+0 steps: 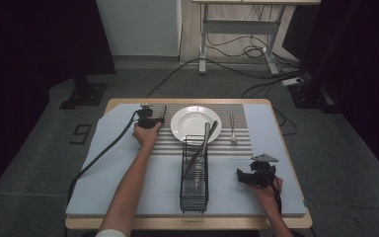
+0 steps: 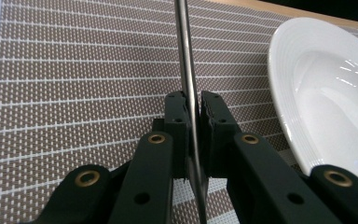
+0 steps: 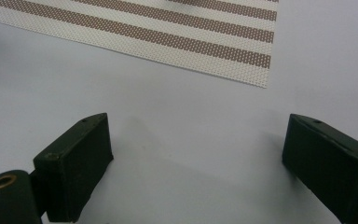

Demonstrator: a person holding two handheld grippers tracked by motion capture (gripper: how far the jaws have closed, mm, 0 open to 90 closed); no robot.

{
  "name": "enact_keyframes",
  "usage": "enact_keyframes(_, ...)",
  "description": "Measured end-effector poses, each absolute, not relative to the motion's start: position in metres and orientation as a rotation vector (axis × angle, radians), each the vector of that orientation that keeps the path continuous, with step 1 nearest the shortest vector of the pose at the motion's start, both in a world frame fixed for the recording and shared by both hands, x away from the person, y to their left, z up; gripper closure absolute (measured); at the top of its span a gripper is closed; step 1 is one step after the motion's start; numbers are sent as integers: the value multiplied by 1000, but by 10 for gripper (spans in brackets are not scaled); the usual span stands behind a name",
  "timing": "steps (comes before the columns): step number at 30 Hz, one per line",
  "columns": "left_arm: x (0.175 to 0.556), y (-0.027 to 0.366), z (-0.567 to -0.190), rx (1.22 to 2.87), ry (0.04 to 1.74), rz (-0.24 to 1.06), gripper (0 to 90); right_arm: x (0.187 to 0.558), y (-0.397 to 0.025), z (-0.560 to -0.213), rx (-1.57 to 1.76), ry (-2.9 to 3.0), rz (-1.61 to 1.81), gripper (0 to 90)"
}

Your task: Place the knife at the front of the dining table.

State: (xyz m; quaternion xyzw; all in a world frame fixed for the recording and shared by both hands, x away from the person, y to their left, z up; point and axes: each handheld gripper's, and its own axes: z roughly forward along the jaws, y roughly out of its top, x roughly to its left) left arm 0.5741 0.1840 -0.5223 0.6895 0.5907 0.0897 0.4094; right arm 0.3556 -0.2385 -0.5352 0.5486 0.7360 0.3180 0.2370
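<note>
Left gripper (image 2: 193, 135) pinches a thin knife (image 2: 184, 70) over the mat (image 2: 74, 93), centre frame, beside the plate (image 2: 326, 93). Narrow hold: it might swivel and clip the rim. Right gripper (image 3: 196, 154) rests spread wide.

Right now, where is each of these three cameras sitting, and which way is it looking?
High view: above the person's side, looking forward and down on the table; both forearms, left gripper, right gripper.
Left gripper view: rides the left gripper, looking along jaws shut on a thin metal utensil.
Right gripper view: rides the right gripper, jaws wide apart over the pale cloth.
Shared: high and left gripper views both show the white plate on the striped placemat.
</note>
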Motion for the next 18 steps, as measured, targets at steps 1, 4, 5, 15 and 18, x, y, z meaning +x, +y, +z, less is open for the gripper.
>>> enact_keyframes(1,575,184,-523,1739,1496,220,824,356,-238,-535,1504,2017,872,79)
enact_keyframes(4,576,185,-525,1744,1503,215,822,356,-239,-535,1504,2017,872,79)
enact_keyframes(5,576,185,-525,1746,1504,220,821,356,-239,-535,1504,2017,872,79)
enact_keyframes(15,576,188,-523,1797,1491,282,811,356,-238,-535,1505,2017,872,79)
enact_keyframes(18,575,188,-522,1820,1478,313,791,356,-238,-535,1504,2017,872,79)
